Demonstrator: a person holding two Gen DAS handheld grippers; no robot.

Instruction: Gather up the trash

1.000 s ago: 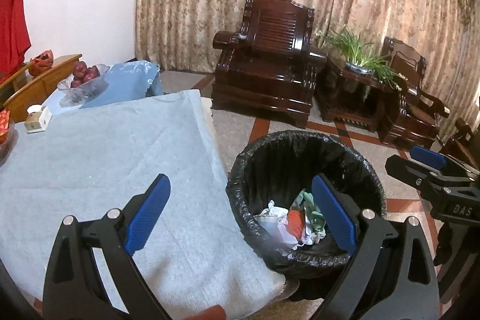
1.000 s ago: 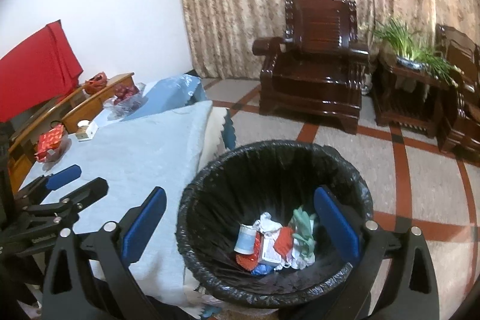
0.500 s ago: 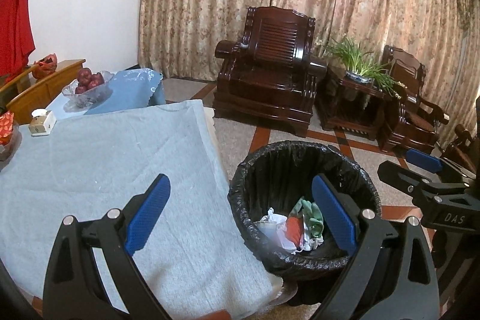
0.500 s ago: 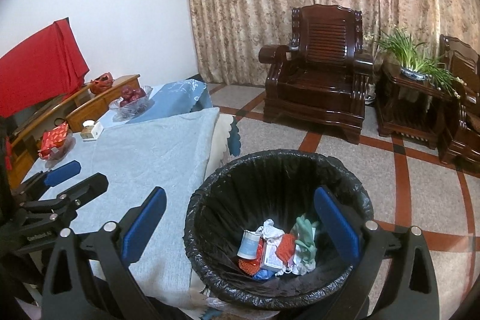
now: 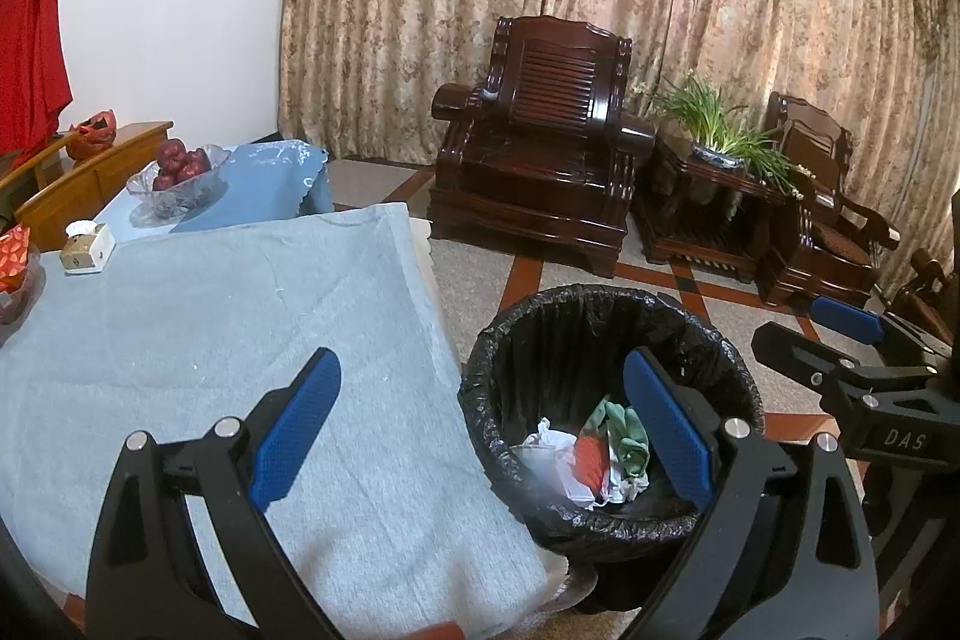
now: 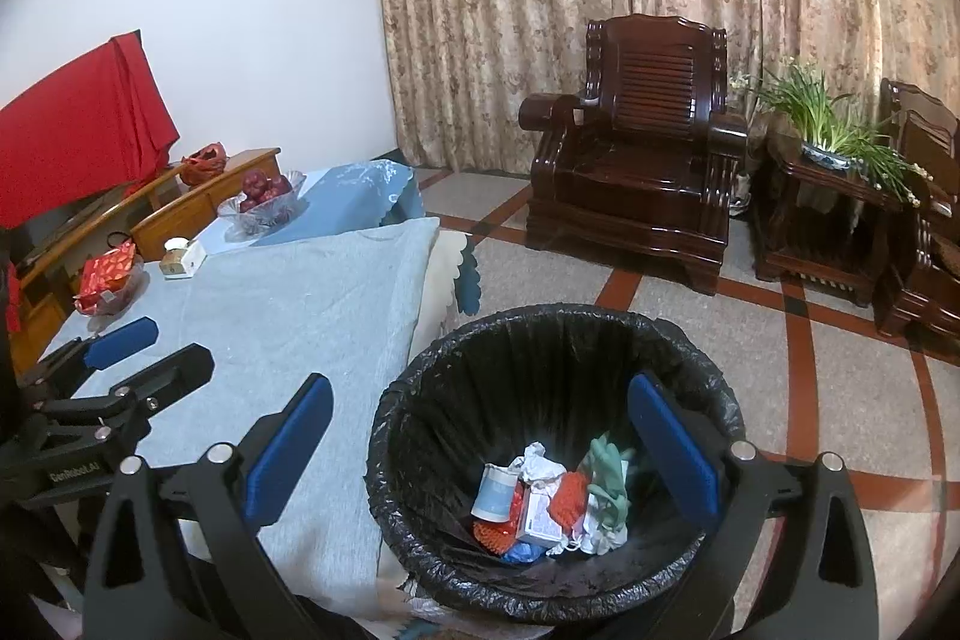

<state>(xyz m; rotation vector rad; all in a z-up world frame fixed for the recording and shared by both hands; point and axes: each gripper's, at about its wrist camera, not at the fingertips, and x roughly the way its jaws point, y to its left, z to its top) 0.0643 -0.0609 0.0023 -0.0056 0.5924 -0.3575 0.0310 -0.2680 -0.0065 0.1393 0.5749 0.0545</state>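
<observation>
A round bin lined with a black bag (image 5: 600,293) (image 6: 540,317) stands on the floor against the table's edge. Crumpled trash (image 5: 591,454) (image 6: 552,496) lies at its bottom: white paper, a red piece, a green glove, a small cup and a carton. My left gripper (image 5: 480,400) hangs open and empty, straddling the table edge and the bin's rim from above. My right gripper (image 6: 480,400) is open and empty above the bin's mouth. Each gripper shows in the other's view, the right one (image 5: 840,334) beside the bin and the left one (image 6: 120,346) over the table.
The table carries a grey-blue cloth (image 5: 210,328) (image 6: 288,310), with a glass bowl of red fruit (image 5: 180,172) (image 6: 264,196), a small box (image 5: 87,247) (image 6: 180,259) and a dish of red packets (image 6: 108,274) at its far end. Dark wooden armchairs (image 5: 540,148) (image 6: 642,148) and a plant stand (image 5: 714,160) line the curtain.
Both wrist views have drawn up and back from the bin, so it sits lower and smaller in frame. Both grippers stay open and empty.
</observation>
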